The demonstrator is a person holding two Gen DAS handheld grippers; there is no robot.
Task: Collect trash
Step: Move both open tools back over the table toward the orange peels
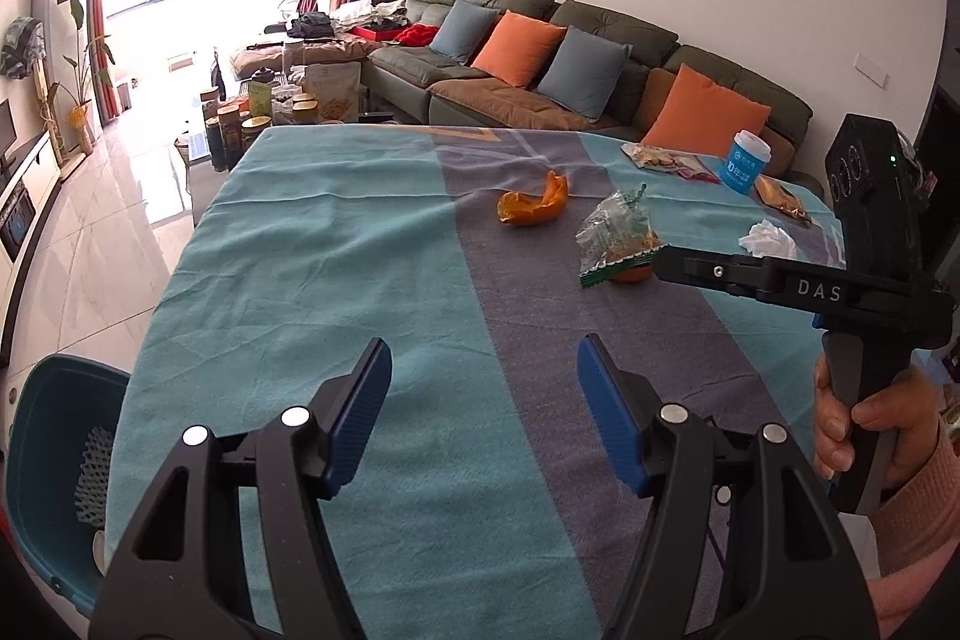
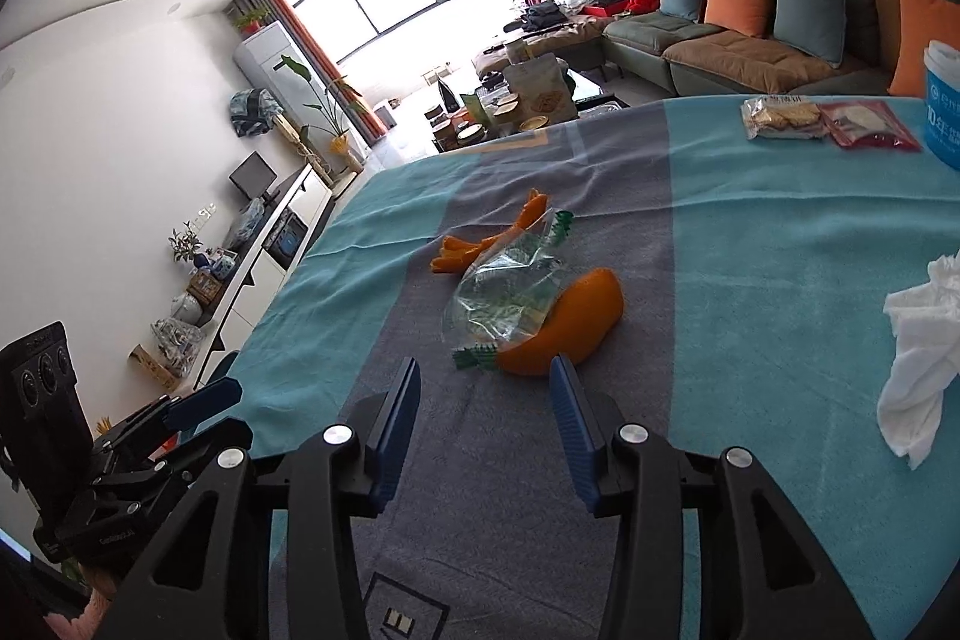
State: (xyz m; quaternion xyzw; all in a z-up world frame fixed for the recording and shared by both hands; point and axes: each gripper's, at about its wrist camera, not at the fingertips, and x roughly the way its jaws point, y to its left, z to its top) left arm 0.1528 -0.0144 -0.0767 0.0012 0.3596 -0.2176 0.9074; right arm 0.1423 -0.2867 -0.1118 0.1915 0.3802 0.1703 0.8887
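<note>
1. To the left of the left tool [image 1: 483,415], below the tabletop [image 1: 336,280] edge, stands a teal bin [image 1: 42,460] with trash already in it; I judge it the drop point, so any carry goes leftward over that edge.
2. The left tool stands wide open and empty, with only bare cloth ahead of its blue pads.
3. Well ahead of it lies an orange peel [image 1: 531,205]; just right of that, a clear wrapper [image 1: 618,232] rests on a second peel [image 1: 633,273].
4. The right tool [image 2: 485,424] is about half open and holds nothing; the wrapper [image 2: 510,295] and the peel under it [image 2: 576,325] lie just beyond its tips, the peel nearly at the right pad.
5. A good grasp probably means spreading wider, straddling wrapper and peel together, and closing low so the thin film does not slip out.
6. Right of the right tool a crumpled tissue [image 2: 918,370] lies apart, with clear cloth between.
7. Far right, snack packets [image 2: 780,118] and a blue cup [image 2: 942,100] sit near the far edge, away from the approach.
</note>
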